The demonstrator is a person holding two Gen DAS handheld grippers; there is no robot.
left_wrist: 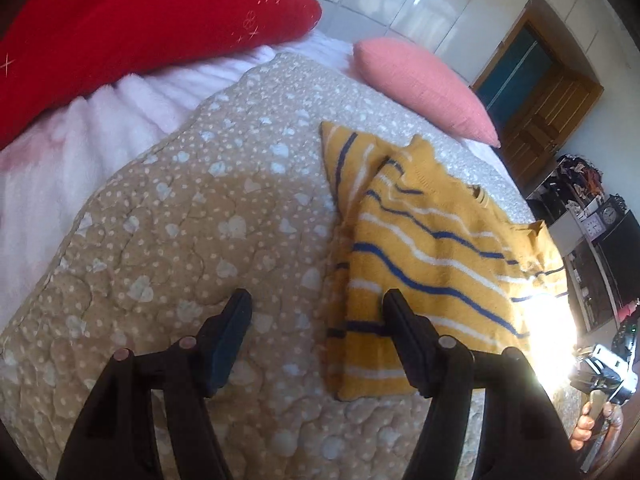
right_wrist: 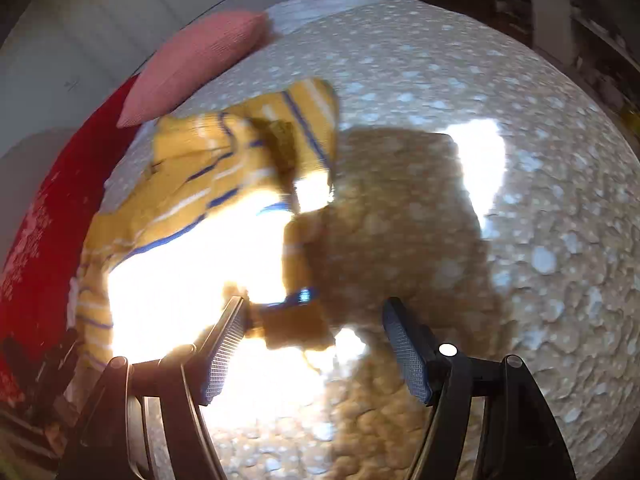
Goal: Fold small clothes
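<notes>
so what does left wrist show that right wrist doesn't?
Left wrist only: the white fluffy blanket, a wooden door, a cluttered shelf with a clock, and the right hand on its handle. Right wrist only: a sunlit glare patch washing out the sweater's lower part. Both: the yellow striped sweater, patterned quilt, pink pillow, red pillow, open fingers.

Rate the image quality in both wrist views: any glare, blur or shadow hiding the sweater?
Left wrist view: sharp; the striped sweater reads clearly, with glare only at its right edge. Right wrist view: motion-blurred; a blown-out sun patch washes out much of the sweater, and a dark shadow covers the quilt beside it.
</notes>
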